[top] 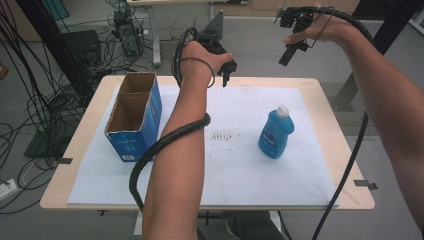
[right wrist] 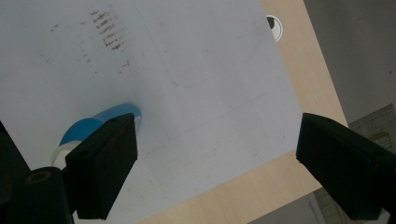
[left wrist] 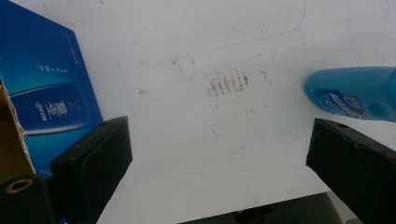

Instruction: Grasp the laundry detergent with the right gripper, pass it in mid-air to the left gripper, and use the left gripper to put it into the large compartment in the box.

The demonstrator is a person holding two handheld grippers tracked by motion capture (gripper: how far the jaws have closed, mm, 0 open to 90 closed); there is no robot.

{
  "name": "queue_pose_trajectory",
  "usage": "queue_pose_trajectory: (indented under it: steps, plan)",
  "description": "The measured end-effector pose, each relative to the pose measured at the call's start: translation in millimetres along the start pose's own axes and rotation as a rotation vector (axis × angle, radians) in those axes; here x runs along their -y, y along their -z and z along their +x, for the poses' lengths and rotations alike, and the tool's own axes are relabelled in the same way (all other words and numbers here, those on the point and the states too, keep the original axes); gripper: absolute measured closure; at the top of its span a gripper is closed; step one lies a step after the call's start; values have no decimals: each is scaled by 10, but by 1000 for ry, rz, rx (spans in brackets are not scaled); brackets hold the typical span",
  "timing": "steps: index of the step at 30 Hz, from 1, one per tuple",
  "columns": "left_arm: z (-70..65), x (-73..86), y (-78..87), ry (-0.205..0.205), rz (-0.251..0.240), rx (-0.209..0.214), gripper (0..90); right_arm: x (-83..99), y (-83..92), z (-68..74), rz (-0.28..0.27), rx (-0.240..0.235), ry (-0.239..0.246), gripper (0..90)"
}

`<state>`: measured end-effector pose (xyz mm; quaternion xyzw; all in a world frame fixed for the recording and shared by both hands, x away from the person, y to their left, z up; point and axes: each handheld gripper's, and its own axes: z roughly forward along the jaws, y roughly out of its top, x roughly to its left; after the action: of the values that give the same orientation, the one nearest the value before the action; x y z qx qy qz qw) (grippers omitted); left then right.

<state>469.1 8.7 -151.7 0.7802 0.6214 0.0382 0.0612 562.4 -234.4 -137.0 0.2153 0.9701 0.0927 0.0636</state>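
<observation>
Nearest the person, two bare forearms come up over the table (top: 330, 95), which carries a large white sheet (top: 240, 170) with a patch of brown marks at its middle. On that sheet a blue bottle (top: 275, 134) with a white cap stands upright toward the right, and an open blue cardboard box (top: 135, 116) stands toward the left, well apart from it. Farther off, above the table's far edge, the left hand-held gripper (top: 226, 74) hangs in the air with its jaws spread and nothing between them. Farther still and to the right, the right hand-held gripper (top: 289, 55) is raised high above the far edge, jaws likewise parted and empty; its own view looks down on the bottle.
</observation>
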Motion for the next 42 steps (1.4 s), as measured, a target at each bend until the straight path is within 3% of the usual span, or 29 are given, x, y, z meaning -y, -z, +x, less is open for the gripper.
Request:
queue_pose_trajectory:
  steps: [11, 23, 31, 42]
  plan:
    - [-3, 57, -14, -10, 4, 3, 70, 316, 156, 42, -36, 2, -39, 117]
    - [-22, 153, -19, -35, -2, 12, 70, 798, 189, 264, -72, 2, -47, 101]
    - [-25, 251, 12, -41, -12, 13, 70, 1225, 81, 500, -122, -26, -67, 94]
    - [10, 385, 38, -49, -30, 15, 72, 1613, -144, 831, -190, -42, -74, 72]
